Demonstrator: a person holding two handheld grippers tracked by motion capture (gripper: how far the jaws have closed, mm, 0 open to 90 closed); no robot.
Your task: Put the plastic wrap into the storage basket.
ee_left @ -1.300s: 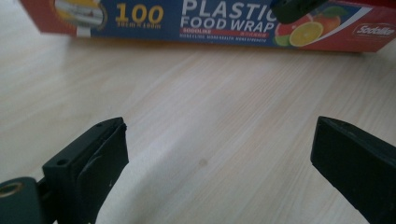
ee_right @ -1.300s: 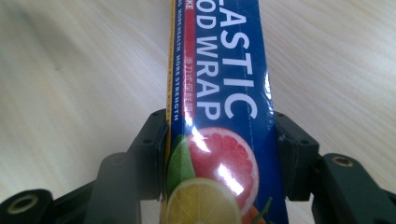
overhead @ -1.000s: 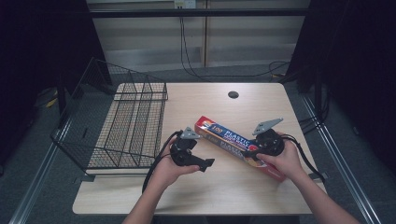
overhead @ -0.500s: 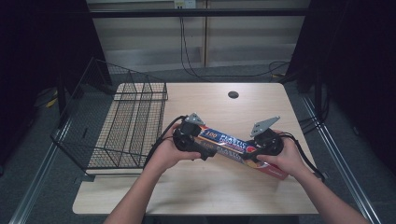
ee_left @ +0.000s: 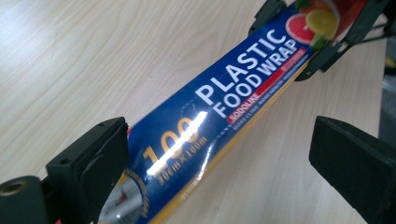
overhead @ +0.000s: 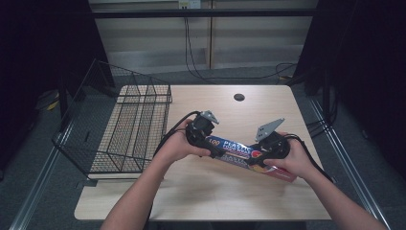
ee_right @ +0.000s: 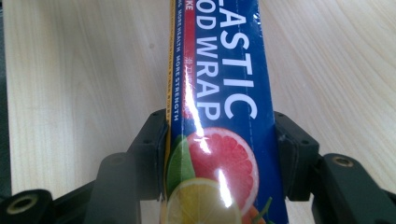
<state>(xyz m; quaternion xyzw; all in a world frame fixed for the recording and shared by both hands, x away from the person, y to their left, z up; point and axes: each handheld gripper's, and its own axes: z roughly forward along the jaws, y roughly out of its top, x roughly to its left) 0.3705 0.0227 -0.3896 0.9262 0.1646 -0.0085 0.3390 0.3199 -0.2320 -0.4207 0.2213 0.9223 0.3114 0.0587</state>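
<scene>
The long blue cardboard box of plastic food wrap (overhead: 239,151), printed with white lettering and a picture of citrus fruit, is held just above the middle of the pale wooden bench (overhead: 215,201), running from the left hand towards the right hand and angled slightly down to the right.

The right gripper (ee_right: 219,154) is pinching the fruit-printed end of the box: in the right gripper view both black pads press flat against the two long sides of the box (ee_right: 224,93), with no gap showing. In the high view this gripper (overhead: 268,148) sits at the right end of the box, with the box's reddish end sticking out past the hand.

The left gripper (ee_left: 219,154) is spread wide around the other end. In the left gripper view the box (ee_left: 210,121) lies beside the left-hand pad, seemingly against it, while the other pad stands well clear, so it is not clamped. In the high view this gripper (overhead: 203,134) is at the box's left end.

A black wire dish rack (overhead: 134,129) stands on the bench's left side, apart from the box.
</scene>
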